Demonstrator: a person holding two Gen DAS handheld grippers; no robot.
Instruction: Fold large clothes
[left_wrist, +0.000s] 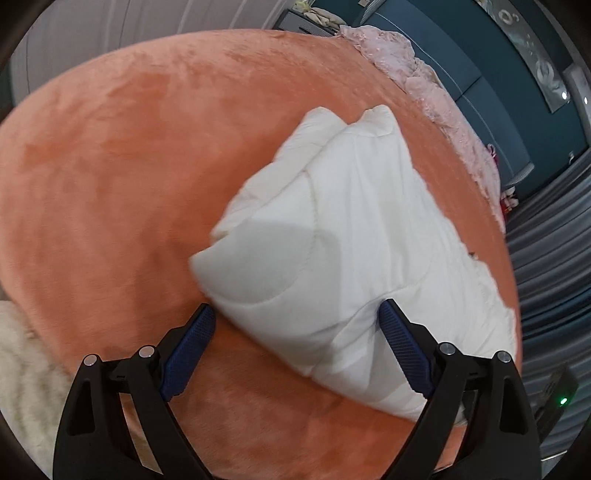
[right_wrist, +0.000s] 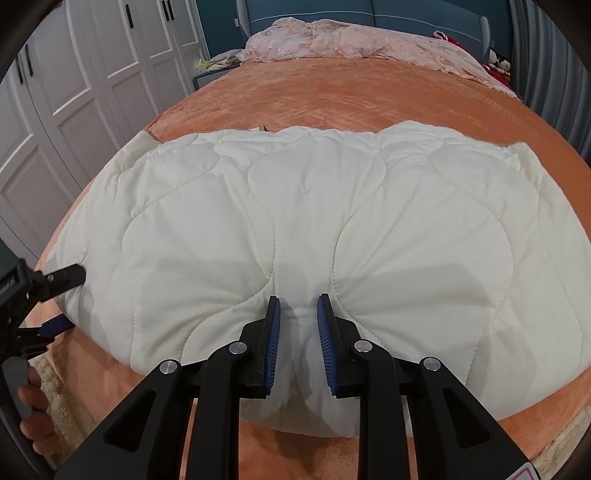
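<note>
The right claw (right_wrist: 298, 310) pinches a puffy fold of the white quilted comforter (right_wrist: 295, 221) on the plush orange bed (right_wrist: 332, 92); the left claw (left_wrist: 297, 314) gapes wide around its corner.

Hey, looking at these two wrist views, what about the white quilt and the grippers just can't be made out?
- Left wrist view: the white quilt is motion-blurred, so its layers are unclear.
- Right wrist view: quilt folds bulging between the right gripper fingers hide whether they pinch.
- Right wrist view: the left gripper is cut off by the frame edge.
- Both: the quilt's underside lies against the orange bedspread.
</note>
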